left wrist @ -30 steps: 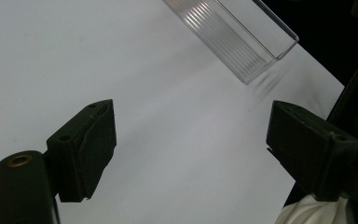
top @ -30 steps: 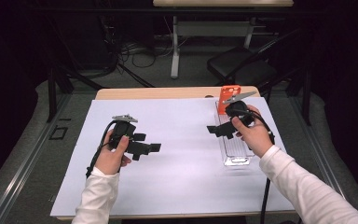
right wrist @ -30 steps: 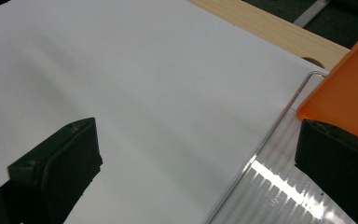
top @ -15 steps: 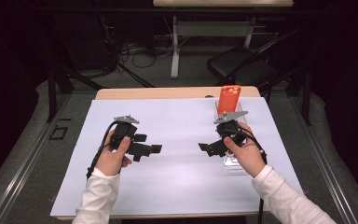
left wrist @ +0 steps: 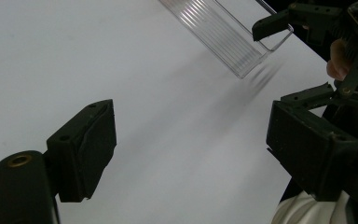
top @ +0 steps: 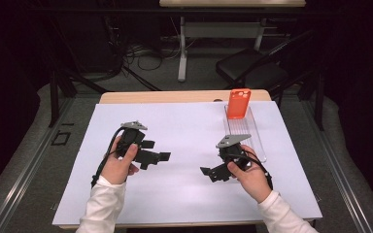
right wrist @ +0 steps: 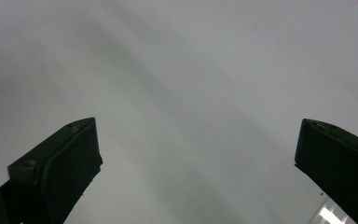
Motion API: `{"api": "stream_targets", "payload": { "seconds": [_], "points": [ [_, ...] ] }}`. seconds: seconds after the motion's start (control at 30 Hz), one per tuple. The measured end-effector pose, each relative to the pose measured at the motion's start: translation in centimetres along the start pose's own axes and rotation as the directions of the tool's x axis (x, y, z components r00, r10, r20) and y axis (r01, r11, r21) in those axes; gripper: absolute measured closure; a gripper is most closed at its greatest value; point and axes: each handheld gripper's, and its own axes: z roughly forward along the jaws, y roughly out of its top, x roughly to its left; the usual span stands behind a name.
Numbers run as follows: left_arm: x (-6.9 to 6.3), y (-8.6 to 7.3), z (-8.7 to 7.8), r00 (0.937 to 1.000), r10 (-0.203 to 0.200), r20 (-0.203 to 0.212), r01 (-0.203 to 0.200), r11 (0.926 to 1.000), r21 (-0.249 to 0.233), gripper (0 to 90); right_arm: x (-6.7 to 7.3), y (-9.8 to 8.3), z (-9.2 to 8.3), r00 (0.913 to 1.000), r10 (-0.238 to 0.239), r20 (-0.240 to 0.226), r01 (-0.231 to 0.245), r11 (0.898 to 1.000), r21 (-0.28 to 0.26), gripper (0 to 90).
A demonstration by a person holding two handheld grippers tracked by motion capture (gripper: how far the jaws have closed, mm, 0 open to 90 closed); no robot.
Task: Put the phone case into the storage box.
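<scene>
Both grippers rest low over the white sheet (top: 184, 141) that covers the table, near the person's edge. The left gripper (top: 156, 156) sits left of centre, its jaws set wide apart with nothing between them – in the left gripper view just bare white paper shows in the gap. The right gripper (top: 212, 173) is to the right, pointing left toward the other, its jaws also spread wide and empty over the sheet, as the right gripper view confirms. Just beside it, on its far right side, lies a clear plastic tray (top: 258, 141), long and ribbed, running away toward the far edge. At the tray's far end stands an orange phone case (top: 238, 103), upright – well apart from both grippers
</scene>
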Motion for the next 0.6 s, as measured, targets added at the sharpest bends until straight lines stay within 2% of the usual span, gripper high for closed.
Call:
{"api": "stream_targets", "payload": {
  "seconds": [0.13, 0.2, 0.6],
  "points": [
    [-0.1, 0.0, 0.0, 1.0000, 0.005, 0.000, -0.005, 1.0000, 0.005, 16.4, 0.3, -0.6, 0.2, 0.9991, 0.033, -0.026, -0.034, 0.999, -0.024, 0.0],
    [-0.1, 0.0, 0.0, 1.0000, 0.005, 0.000, -0.005, 1.0000, 0.004, 16.4, 0.5, -0.8, 0.5, 0.9995, 0.020, -0.026, -0.021, 1.000, -0.017, 0.0],
    [-0.4, -0.2, 0.4, 0.9999, 0.010, 0.005, -0.010, 0.9998, 0.018, 16.4, 0.7, -2.2, 1.1, 0.9970, 0.044, -0.064, -0.048, 0.996, -0.068, 0.0]
  ]
}}
